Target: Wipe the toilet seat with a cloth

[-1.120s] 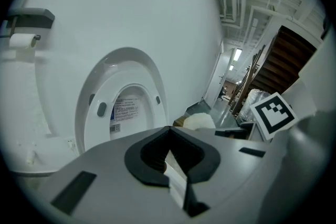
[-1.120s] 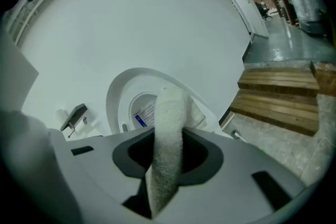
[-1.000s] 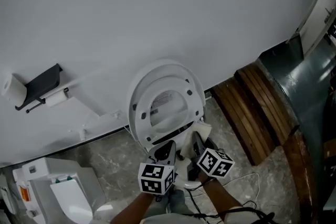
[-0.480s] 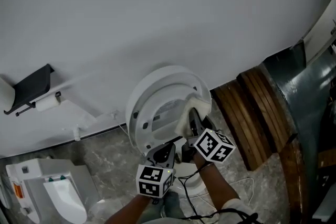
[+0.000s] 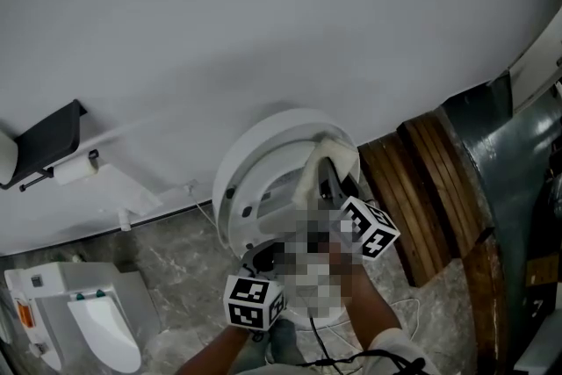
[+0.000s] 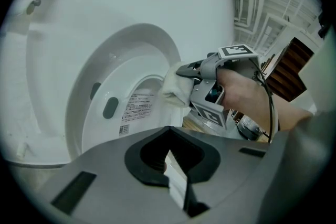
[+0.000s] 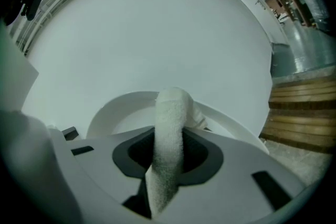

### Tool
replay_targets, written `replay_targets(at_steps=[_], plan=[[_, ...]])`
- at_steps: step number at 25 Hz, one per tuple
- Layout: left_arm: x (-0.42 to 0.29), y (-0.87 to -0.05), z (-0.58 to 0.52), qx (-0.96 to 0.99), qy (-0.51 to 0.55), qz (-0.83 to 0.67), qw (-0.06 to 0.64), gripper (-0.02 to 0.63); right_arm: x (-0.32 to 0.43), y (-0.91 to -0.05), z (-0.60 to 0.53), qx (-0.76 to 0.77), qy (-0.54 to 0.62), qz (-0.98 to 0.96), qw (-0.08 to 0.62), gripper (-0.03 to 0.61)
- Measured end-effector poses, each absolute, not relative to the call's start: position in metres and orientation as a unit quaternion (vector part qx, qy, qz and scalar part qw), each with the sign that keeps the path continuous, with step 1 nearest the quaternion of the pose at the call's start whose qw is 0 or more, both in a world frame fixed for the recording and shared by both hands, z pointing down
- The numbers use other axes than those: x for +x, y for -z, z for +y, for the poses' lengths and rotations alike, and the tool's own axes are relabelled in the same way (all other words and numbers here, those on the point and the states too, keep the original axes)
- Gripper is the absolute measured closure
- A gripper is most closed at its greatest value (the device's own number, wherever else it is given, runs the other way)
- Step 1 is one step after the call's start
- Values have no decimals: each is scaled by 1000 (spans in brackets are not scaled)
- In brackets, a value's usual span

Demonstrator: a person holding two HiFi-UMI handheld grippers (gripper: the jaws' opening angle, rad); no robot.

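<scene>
Wiping in hand: right gripper (image 5: 328, 182) clamps the cloth (image 5: 334, 154) against the raised toilet seat (image 5: 237, 180), upper right rim. Left gripper (image 5: 263, 259) closed, empty. Next, likely: sweep along the rim, keeping contact.

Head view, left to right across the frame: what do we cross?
black wall shelf → raised toilet seat → cloth at its right rim → wooden boards
</scene>
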State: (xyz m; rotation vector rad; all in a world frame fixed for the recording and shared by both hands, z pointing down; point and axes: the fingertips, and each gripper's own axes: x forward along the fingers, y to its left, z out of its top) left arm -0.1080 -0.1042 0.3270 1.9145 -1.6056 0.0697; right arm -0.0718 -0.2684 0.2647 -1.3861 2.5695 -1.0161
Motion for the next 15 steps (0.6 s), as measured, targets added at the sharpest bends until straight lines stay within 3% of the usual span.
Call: replay_targets(at_steps=[15], plan=[[-109, -348, -103, 715, -24, -616, 330, 617, -59, -292, -283, -460, 335, 822, 26, 479]])
